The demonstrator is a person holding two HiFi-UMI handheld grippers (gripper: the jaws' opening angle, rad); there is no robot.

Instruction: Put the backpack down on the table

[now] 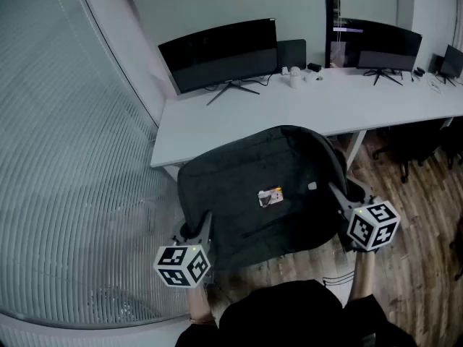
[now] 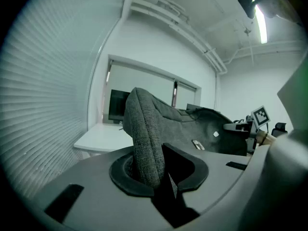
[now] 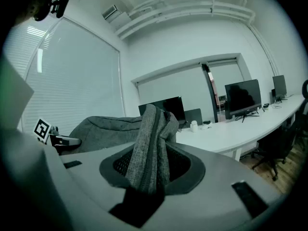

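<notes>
A dark grey backpack hangs flat in the air between my two grippers, its far edge over the near edge of the white table. My left gripper is shut on the backpack's near left corner; in the left gripper view a fold of grey fabric is pinched between the jaws. My right gripper is shut on the right side of the backpack, and the right gripper view shows a bunched fold of fabric clamped between its jaws. A small tag lies on the backpack's upper face.
A wide monitor stands at the table's back left, a second monitor further right, with small white items between them. A blind-covered glass wall runs along the left. Black chairs stand on the wooden floor at right.
</notes>
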